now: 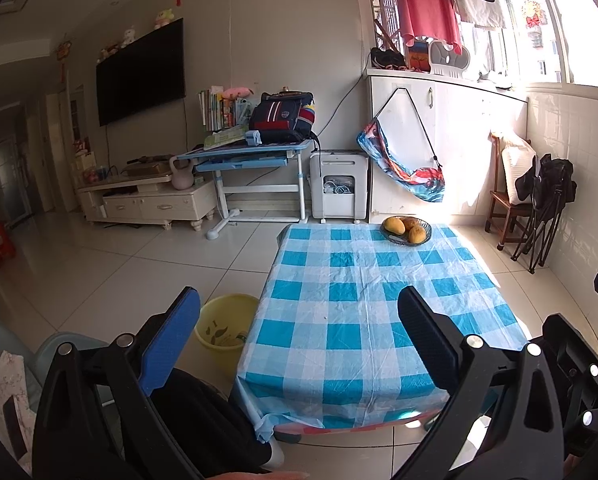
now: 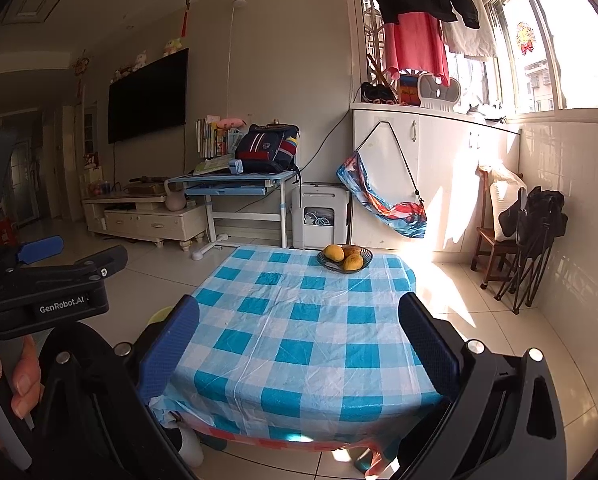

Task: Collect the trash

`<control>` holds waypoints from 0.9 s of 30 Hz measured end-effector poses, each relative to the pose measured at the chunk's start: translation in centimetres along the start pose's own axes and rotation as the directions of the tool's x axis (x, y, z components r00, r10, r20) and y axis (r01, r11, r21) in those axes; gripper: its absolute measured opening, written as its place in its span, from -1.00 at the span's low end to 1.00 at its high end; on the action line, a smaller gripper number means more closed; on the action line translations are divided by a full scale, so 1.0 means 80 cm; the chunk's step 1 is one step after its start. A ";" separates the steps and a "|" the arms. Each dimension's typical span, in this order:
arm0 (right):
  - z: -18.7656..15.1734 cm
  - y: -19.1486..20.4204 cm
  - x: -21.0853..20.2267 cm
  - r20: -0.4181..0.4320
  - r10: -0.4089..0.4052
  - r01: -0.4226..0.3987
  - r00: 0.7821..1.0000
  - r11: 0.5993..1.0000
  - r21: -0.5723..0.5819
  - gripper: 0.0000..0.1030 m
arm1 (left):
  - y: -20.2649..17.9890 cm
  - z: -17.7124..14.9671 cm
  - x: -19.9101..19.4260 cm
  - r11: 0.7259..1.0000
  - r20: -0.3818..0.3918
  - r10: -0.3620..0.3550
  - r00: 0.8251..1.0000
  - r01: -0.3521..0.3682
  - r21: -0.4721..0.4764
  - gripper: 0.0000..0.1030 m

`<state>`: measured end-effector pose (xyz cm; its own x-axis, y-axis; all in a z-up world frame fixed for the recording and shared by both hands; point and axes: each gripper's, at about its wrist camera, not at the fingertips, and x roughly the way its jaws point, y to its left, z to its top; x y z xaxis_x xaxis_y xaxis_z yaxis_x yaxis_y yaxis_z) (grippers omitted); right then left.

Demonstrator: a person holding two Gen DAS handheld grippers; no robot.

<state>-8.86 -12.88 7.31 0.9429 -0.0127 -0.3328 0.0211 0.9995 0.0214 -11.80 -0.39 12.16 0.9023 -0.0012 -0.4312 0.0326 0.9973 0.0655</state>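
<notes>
- Left gripper (image 1: 299, 312) — jaws apart, empty, held above the table's near edge.
- Right gripper (image 2: 299, 320) — jaws apart, empty.
- Yellow bin (image 1: 225, 326) on the floor beside the table's (image 1: 339, 320) left edge, scraps inside.
- Fruit bowl (image 1: 405, 231) at the far right corner.

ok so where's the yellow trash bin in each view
Left wrist view: the yellow trash bin stands on the floor at lower left of centre, beside the left edge of the checked table, with scraps inside.
Right wrist view: only a sliver of the bin shows at centre left, behind the blue left finger of the right gripper.
Shared landmark: the fruit bowl at the table's far end.
</notes>
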 end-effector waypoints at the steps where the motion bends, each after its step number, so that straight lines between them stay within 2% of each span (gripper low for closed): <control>1: 0.000 0.000 0.000 0.000 0.000 0.000 1.000 1.000 0.000 0.85 | 0.000 0.000 0.000 1.000 0.000 0.000 1.000 0.000 0.000 0.86; 27: -0.002 0.003 -0.002 -0.001 0.003 -0.003 1.000 1.000 -0.003 0.85 | 0.000 0.000 -0.002 1.000 0.003 0.001 1.000 -0.001 0.002 0.86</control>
<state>-9.04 -12.60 7.23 0.9425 -0.0096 -0.3340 0.0170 0.9997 0.0194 -11.92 -0.40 12.21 0.9036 -0.0002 -0.4283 0.0322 0.9972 0.0674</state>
